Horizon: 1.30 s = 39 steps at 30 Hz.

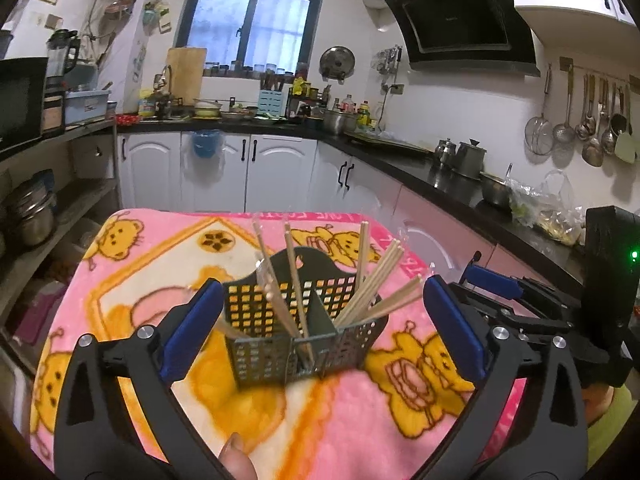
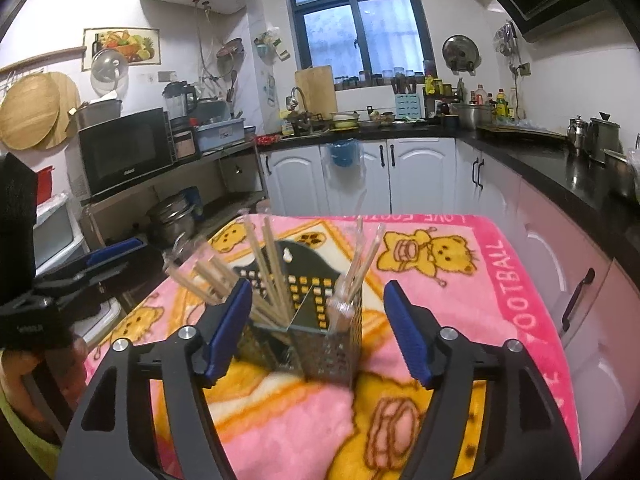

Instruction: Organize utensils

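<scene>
1. Left wrist view: the left gripper (image 1: 324, 328) is spread wide and grips nothing. The perforated utensil caddy (image 1: 304, 336) stands between its blue pads (image 1: 192, 328) without touching, on the pink blanket (image 1: 360, 432), clear of the edges. Two compartments hold wooden chopsticks (image 1: 372, 284).
2. Right wrist view: the right gripper (image 2: 316, 332) is likewise released around the caddy (image 2: 320, 344). The left gripper (image 2: 100, 264) sits off the blanket's (image 2: 460, 300) left edge.

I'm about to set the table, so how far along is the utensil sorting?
It looks nearly done. The chopsticks and the plastic-wrapped utensils stand in separate compartments of the perforated caddy on the pink blanket. Nothing is in hand: the left gripper and right gripper are open and empty. No loose utensils show on the blanket, so little seems left.
</scene>
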Tool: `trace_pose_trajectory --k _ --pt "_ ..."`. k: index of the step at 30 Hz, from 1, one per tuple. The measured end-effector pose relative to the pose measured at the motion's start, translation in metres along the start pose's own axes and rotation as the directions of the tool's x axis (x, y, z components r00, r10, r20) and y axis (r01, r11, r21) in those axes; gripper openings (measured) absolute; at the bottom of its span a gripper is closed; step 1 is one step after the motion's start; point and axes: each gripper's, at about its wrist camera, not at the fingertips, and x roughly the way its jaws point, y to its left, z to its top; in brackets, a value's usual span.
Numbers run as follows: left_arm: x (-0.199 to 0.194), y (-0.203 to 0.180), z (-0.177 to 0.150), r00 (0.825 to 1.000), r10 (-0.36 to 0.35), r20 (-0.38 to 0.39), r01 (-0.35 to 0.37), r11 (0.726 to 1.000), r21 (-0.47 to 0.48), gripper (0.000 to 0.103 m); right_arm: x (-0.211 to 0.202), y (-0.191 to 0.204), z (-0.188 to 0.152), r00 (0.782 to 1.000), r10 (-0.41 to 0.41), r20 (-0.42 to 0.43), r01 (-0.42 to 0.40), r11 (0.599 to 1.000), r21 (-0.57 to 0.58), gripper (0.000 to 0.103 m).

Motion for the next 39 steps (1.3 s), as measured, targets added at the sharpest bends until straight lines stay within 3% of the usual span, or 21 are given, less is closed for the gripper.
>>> trace_pose_trajectory --k 11,24,39 --pt "-0.008 0.010 -0.047 0.996 0.060 -0.070 -0.064 0.997 -0.052 0.092 -0.014 0.011 -0.041 0.999 -0.024 -0.027 0.024 1.000 -0.001 0.077" --pt "-0.010 0.017 -0.093 0.989 0.089 -0.120 -0.099 0.992 -0.076 0.092 -0.011 0.005 -0.091 0.994 -0.030 -0.104 0.035 0.998 0.051 0.079" --pt "-0.012 0.022 -0.127 0.989 0.130 -0.069 -0.136 0.988 -0.079 0.092 -0.017 0.006 -0.117 0.993 -0.105 -0.048 0.107 0.994 0.035 0.084"
